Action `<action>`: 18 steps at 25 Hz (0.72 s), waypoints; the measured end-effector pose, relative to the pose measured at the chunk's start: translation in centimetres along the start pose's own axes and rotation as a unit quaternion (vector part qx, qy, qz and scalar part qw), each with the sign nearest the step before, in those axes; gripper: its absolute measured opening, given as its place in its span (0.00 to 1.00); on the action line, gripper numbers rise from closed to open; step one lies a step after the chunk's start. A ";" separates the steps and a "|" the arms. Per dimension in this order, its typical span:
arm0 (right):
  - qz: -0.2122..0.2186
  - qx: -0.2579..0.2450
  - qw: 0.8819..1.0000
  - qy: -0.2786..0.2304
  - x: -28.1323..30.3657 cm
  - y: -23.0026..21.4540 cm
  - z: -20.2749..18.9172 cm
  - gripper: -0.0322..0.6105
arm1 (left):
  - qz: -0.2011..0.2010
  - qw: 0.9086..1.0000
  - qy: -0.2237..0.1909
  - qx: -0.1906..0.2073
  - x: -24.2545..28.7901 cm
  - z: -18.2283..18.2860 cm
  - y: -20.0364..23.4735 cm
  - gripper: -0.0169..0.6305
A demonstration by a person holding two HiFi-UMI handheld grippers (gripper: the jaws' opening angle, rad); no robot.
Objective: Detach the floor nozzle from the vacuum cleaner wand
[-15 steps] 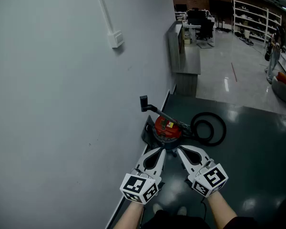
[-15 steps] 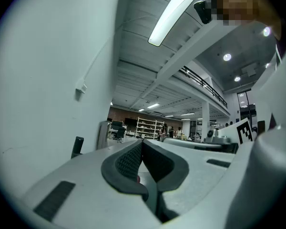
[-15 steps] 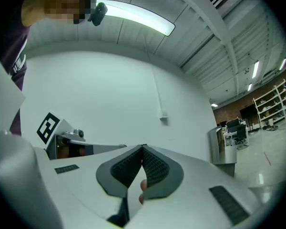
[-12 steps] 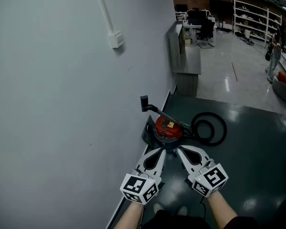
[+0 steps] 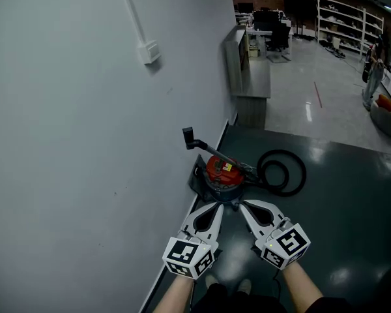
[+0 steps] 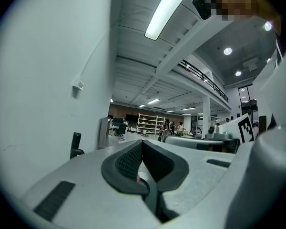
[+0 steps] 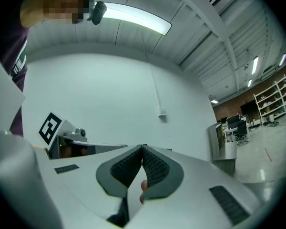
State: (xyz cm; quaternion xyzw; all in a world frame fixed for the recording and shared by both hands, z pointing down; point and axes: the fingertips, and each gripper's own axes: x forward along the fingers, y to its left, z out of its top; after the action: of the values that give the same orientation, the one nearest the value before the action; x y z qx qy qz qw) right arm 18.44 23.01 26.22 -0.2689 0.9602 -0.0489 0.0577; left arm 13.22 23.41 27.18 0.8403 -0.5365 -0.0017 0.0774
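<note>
Head view: both grippers are held out level in front of me, left gripper (image 5: 216,207) and right gripper (image 5: 245,206), each one closed up with nothing in it. They're well short of the red vacuum cleaner (image 5: 223,170), which sits on the dark floor right by the wall (image 5: 85,142). The wand (image 5: 212,152) slants up from it toward the wall and ends in a black end piece (image 5: 188,137), with the hose (image 5: 283,172) coiled off to the right. Honestly I can't tell from here whether the floor nozzle is that end piece or the dark bit low beside the canister. Left gripper view: the pads (image 6: 128,161) meet with nothing between them, and the black end piece stands over by the wall. Right gripper view: same deal, pads (image 7: 155,168) together, just a sliver of red showing below them. My take for doing this well: get closer, spread the jaws before reaching, pin the wand with one gripper, grab the nozzle neck with the other, then pull straight along the tube instead of twisting it off sideways.
</note>
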 end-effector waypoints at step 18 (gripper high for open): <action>-0.022 0.013 0.999 0.043 2.1 -7.9 -4.4 0.08 | 0.003 0.999 0.030 -0.014 7.7 -4.0 3.7 0.03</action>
State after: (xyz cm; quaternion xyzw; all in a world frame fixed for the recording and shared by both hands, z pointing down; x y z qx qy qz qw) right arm 20.12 15.51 31.37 -0.2870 0.9549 -0.0741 0.0183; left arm 13.49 15.43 32.21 0.8375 -0.5361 0.0163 0.1051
